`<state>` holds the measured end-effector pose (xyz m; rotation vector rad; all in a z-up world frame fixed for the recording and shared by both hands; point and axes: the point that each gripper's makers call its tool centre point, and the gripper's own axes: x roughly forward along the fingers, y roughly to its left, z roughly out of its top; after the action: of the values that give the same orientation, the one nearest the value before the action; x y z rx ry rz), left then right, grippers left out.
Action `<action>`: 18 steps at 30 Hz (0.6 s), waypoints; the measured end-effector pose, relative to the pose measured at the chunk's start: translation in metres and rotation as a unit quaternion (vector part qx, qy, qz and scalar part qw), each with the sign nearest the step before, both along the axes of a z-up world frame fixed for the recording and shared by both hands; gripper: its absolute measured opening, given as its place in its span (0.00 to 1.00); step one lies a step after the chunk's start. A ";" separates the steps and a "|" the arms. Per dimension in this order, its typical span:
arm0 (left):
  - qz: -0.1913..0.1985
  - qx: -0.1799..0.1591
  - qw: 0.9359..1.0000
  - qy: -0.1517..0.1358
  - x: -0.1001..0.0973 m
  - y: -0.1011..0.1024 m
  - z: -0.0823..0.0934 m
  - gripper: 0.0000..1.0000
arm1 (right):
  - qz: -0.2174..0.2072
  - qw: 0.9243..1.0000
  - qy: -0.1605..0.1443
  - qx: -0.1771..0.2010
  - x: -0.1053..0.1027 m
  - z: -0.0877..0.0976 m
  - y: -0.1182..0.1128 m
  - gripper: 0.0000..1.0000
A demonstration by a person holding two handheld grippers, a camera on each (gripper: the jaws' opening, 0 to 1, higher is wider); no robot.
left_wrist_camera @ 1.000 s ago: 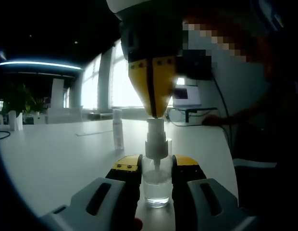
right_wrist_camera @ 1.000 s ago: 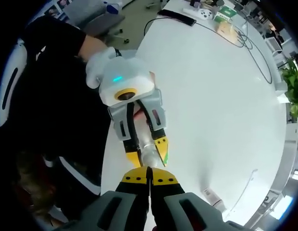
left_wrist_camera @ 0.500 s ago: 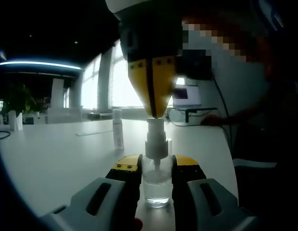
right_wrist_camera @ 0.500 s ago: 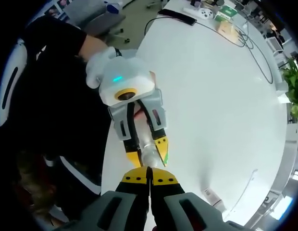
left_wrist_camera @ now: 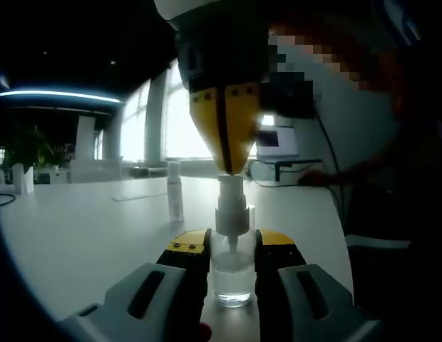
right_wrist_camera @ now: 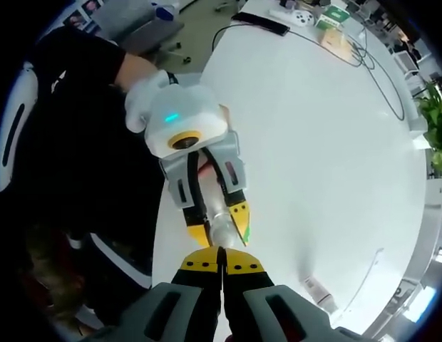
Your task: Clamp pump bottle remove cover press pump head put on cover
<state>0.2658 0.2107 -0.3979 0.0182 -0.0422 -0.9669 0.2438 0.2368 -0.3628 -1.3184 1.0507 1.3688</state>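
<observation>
A small clear pump bottle (left_wrist_camera: 232, 269) stands upright on the white table (left_wrist_camera: 85, 235), and my left gripper (left_wrist_camera: 232, 246) is shut on its body. Its white pump head (left_wrist_camera: 231, 203) sticks up bare, with no cover on it. My right gripper (left_wrist_camera: 226, 169) comes down from above with its yellow tips shut and touching the top of the pump head. From the right gripper view I look down on my own shut jaws (right_wrist_camera: 221, 261), the bottle (right_wrist_camera: 222, 231) and the left gripper (right_wrist_camera: 219, 221) around it. The clear cover (left_wrist_camera: 175, 191) stands on the table behind the bottle.
A person in dark clothes (right_wrist_camera: 71, 142) stands at the table's edge, a gloved hand (right_wrist_camera: 144, 96) holding the left gripper. Cables (right_wrist_camera: 363, 64) and small items (right_wrist_camera: 328, 18) lie at the table's far end. A plant (left_wrist_camera: 25, 146) and a monitor (left_wrist_camera: 276, 141) stand in the background.
</observation>
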 end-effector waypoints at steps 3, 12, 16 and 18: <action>0.000 0.000 1.000 0.000 0.000 0.000 0.000 0.15 | -0.002 1.000 0.000 -0.002 0.000 -0.003 0.000 0.00; 0.000 0.000 1.000 0.001 0.000 -0.001 0.000 0.15 | -0.018 1.000 0.004 0.007 0.001 -0.006 0.000 0.00; -0.001 0.000 1.000 0.001 0.000 0.000 0.000 0.15 | -0.006 1.000 -0.005 0.007 0.000 -0.001 -0.001 0.00; 0.000 0.000 1.000 0.001 0.000 -0.001 0.000 0.15 | 0.005 1.000 -0.011 0.004 -0.001 0.000 -0.001 0.00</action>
<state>0.2653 0.2101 -0.3977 0.0172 -0.0409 -0.9678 0.2431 0.2361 -0.3625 -1.3308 1.0253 1.3619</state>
